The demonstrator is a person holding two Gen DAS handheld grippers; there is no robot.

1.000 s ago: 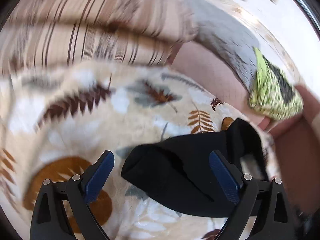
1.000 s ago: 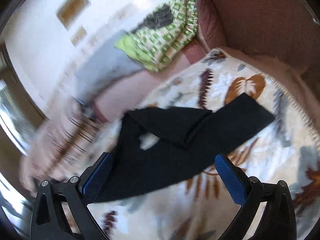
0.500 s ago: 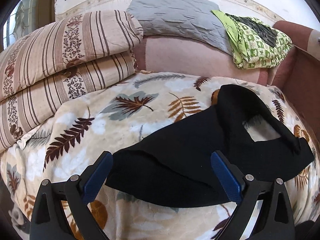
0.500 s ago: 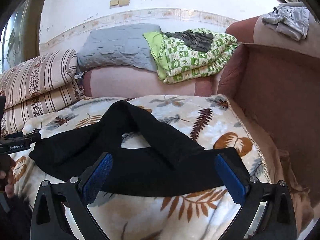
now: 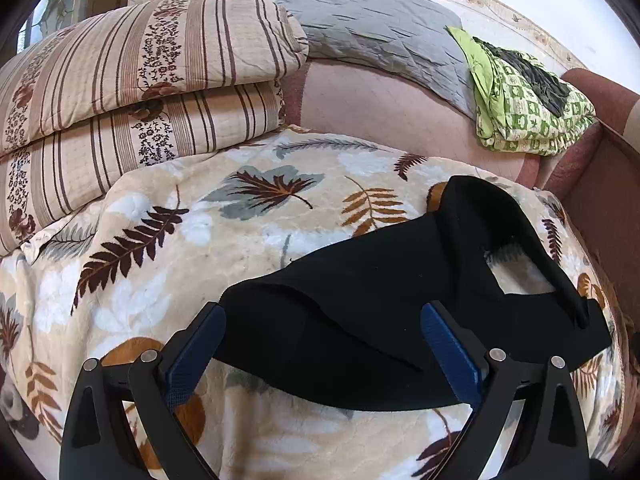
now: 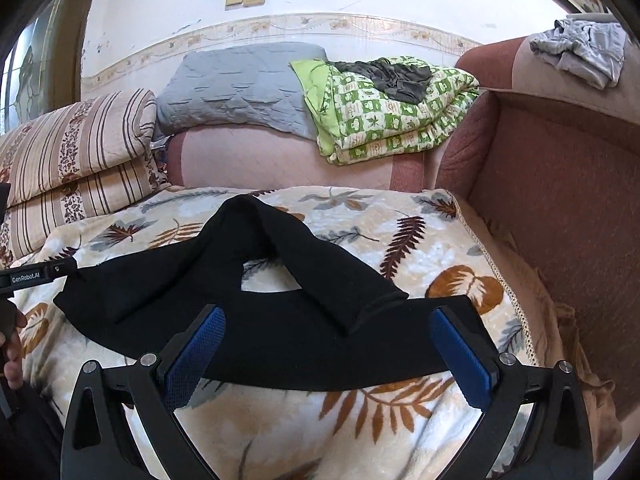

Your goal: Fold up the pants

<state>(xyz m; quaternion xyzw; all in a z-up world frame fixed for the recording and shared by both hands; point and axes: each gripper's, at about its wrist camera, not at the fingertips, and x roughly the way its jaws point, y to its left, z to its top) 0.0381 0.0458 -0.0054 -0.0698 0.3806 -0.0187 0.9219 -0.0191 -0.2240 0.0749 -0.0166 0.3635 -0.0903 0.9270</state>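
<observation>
grey garment on sofa arm, right view only

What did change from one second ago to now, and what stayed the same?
Both cameras swung from tilted, blurred views to level, steady ones facing the sofa back. The black pants show no clear change of shape on the leaf blanket. Left gripper and right gripper stayed open, holding nothing.

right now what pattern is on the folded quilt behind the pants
Green and cream checks with small motifs, the folded quilt shows best in the right wrist view.
</observation>
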